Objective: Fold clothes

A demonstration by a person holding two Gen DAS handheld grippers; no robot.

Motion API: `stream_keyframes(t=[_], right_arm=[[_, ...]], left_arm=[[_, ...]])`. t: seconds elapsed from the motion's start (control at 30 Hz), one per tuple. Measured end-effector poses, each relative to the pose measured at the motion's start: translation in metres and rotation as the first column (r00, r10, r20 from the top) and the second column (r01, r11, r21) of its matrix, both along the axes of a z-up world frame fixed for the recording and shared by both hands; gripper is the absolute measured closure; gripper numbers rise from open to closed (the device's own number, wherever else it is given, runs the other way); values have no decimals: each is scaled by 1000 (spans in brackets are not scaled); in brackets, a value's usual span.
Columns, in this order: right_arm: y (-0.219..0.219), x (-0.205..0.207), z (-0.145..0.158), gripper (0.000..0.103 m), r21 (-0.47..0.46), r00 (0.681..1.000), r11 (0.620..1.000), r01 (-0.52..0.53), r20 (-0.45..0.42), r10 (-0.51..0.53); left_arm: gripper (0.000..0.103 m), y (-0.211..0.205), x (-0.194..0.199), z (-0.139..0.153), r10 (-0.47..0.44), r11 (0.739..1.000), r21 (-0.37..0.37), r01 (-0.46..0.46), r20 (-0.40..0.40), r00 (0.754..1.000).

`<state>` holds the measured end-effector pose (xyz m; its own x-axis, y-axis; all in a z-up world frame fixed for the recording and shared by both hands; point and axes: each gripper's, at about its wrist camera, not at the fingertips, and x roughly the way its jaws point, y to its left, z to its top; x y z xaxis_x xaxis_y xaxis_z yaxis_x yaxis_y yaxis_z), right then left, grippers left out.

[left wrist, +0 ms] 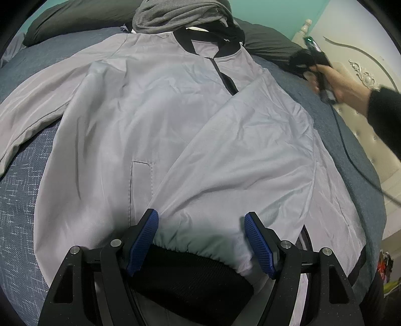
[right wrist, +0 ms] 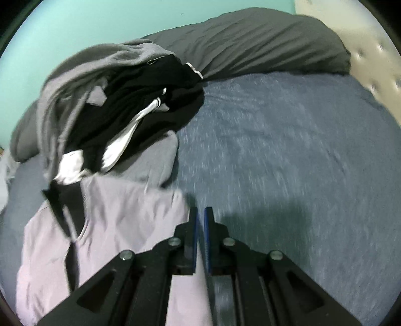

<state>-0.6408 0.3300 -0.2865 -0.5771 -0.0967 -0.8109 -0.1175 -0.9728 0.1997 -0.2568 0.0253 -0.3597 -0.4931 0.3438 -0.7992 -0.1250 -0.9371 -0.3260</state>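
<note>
The pale grey jacket (left wrist: 155, 130) lies face up on the bed (left wrist: 22, 195), its long axis running from the black waistband at the near edge up to the black collar (left wrist: 186, 41) by the pile of clothes (left wrist: 175, 17) and the dark pillows at the head of the bed. Going left to right: its left sleeve (left wrist: 37, 107) is still stretched out flat toward the left edge of the bed, not yet folded; the body fills the middle; the right sleeve (left wrist: 245, 150) already lies folded diagonally across the chest, its black cuff (left wrist: 190, 278) ending at the near hem.

The left tool (left wrist: 201, 240) hangs directly over that cuff with its blue pads wide apart, one on either side of the gathered cloth and, as far as I can judge, not pressing it.

The right tool (right wrist: 201, 218) is off the jacket's right shoulder, over bare bedding just beside the jacket's edge; its pads are together with only a sliver between them, and nothing seems to be pinched there, though that view is smeared.

So the unfolded sleeve lies on the left side, well away from the right tool. The left tool is the nearer one, and I would expect the next fold to bring that sleeve across the long axis.
</note>
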Motion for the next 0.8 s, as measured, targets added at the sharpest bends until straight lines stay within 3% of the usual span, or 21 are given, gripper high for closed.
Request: stream_keyframes(t=[0.3, 0.43, 0.53, 0.6, 0.67, 0.8], right_arm=[[10, 111, -20, 99, -127, 998, 990, -60, 25, 64], [14, 150, -19, 99, -189, 998, 980, -61, -30, 56], [0, 165, -24, 99, -213, 993, 970, -119, -29, 115], [-5, 166, -36, 99, -201, 992, 973, -118, 24, 125], [-7, 165, -54, 99, -175, 990, 981, -87, 95, 105], [7, 166, -62, 99, -185, 995, 983, -18, 98, 36]], left_arm=[[28, 1, 1, 1, 6, 1000, 9, -7, 5, 1000], [28, 1, 3, 0, 11, 1000, 14, -12, 7, 1000], [28, 2, 3, 1, 15, 1000, 16, -15, 6, 1000], [28, 1, 3, 1, 16, 1000, 20, -16, 6, 1000], [28, -2, 2, 0, 24, 999, 43, -25, 8, 1000], [28, -5, 1, 0, 34, 997, 63, -35, 9, 999]])
